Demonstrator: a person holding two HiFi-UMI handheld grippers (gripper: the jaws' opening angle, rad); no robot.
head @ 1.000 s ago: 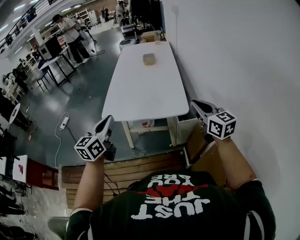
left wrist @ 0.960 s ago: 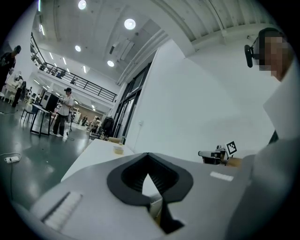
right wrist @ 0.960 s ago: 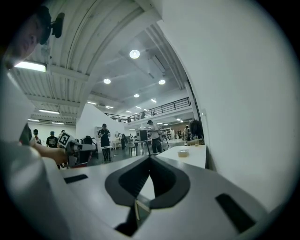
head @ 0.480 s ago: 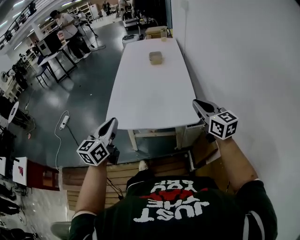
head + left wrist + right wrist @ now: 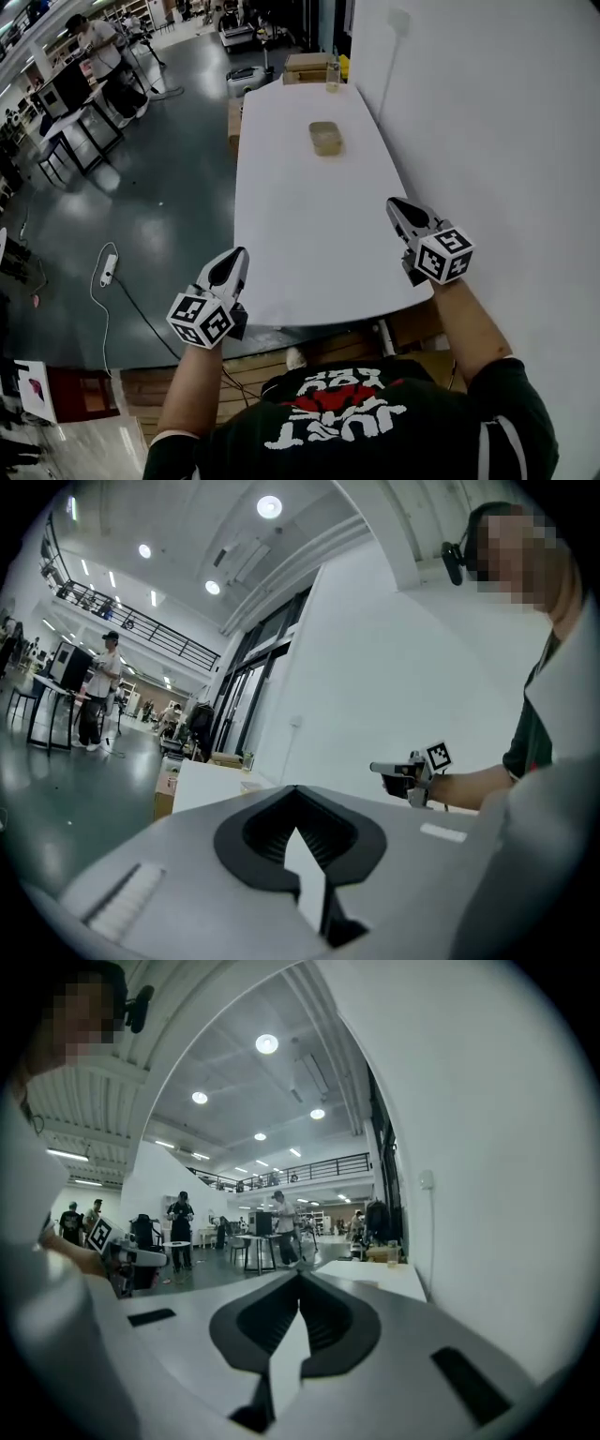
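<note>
Both grippers hang in the air at the near end of a long white table (image 5: 300,216). My left gripper (image 5: 234,257) is over the table's near left corner, jaws together with nothing between them. My right gripper (image 5: 395,205) is shut and empty too, above the table's right edge by the wall. A small tan container (image 5: 325,138) sits alone well ahead at the table's far half. In the left gripper view the shut jaws (image 5: 296,791) point along the table (image 5: 211,775), with the right gripper (image 5: 405,772) off to the side. In the right gripper view the jaws (image 5: 300,1275) meet as well.
A white wall (image 5: 487,122) runs close along the table's right side. A cup (image 5: 332,77) and cardboard boxes (image 5: 307,64) stand at the far end. A power strip and cable (image 5: 105,272) lie on the grey floor at the left. People (image 5: 89,42) work at desks far back.
The person has stepped forward. The table's near end, which was ahead of both grippers, now lies under them. Both grippers stay shut and level.
</note>
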